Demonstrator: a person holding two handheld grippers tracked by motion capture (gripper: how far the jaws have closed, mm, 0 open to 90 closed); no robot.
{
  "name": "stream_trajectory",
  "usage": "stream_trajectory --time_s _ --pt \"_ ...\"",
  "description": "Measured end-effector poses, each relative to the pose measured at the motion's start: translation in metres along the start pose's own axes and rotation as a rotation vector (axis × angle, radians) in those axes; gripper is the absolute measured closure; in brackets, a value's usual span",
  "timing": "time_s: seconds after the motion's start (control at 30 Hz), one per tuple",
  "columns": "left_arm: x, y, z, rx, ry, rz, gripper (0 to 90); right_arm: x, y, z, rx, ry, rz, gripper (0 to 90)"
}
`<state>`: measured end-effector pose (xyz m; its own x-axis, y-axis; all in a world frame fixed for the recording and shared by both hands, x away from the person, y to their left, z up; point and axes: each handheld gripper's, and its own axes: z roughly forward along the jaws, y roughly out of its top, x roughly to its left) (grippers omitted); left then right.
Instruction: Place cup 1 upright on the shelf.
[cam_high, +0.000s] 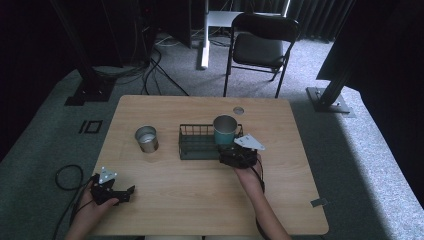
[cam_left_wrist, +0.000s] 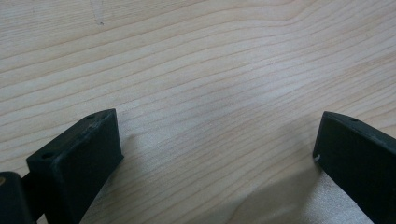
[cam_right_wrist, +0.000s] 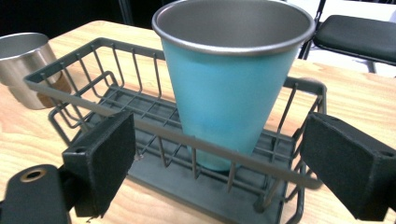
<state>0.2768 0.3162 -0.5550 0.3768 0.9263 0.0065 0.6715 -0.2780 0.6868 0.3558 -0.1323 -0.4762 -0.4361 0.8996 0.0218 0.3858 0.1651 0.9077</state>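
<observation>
right claw (cam_right_wrist: 219, 163) wide apart, empty | blue cup (cam_right_wrist: 229, 84) upright in wire basket (cam_right_wrist: 56, 84) | left claw (cam_left_wrist: 215, 158) apart over table (cam_left_wrist: 196, 56)

— Where does the cup (cam_high: 225, 130) stand?
— Upright in the right end of the wire basket (cam_high: 192, 146), at the middle of the table (cam_high: 165, 200).
— And the metal tin (cam_high: 146, 138)?
— Left of the basket, apart from it. A chair (cam_high: 260, 45) stands behind the table.
</observation>
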Motion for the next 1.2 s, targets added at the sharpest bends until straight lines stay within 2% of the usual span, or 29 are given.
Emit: stream_trajectory --time_s 0.33,0.4,0.57,0.73,0.87,1.2 --pt "0.0 0.0 0.0 0.0 0.0 0.0 1.6 -0.011 -0.017 -0.012 0.018 0.043 -0.033 10.4" --pt "0.0 0.0 0.0 0.0 0.0 0.0 1.7 -0.013 -0.021 -0.013 0.024 0.04 -0.037 10.5" --pt "0.0 0.0 0.0 0.0 0.0 0.0 1.6 -0.02 -0.03 -0.016 0.048 0.055 -0.012 10.5" --pt "0.0 0.0 0.0 0.0 0.0 0.0 1.6 -0.027 -0.04 -0.018 0.073 0.034 -0.01 10.5" --pt "0.0 0.0 0.0 0.0 0.0 0.0 1.6 -0.034 -0.047 -0.022 0.083 0.037 -0.001 10.5" --pt "0.0 0.0 0.0 -0.001 0.001 0.0 1.7 -0.05 -0.065 -0.036 0.065 -0.007 -0.016 10.6"
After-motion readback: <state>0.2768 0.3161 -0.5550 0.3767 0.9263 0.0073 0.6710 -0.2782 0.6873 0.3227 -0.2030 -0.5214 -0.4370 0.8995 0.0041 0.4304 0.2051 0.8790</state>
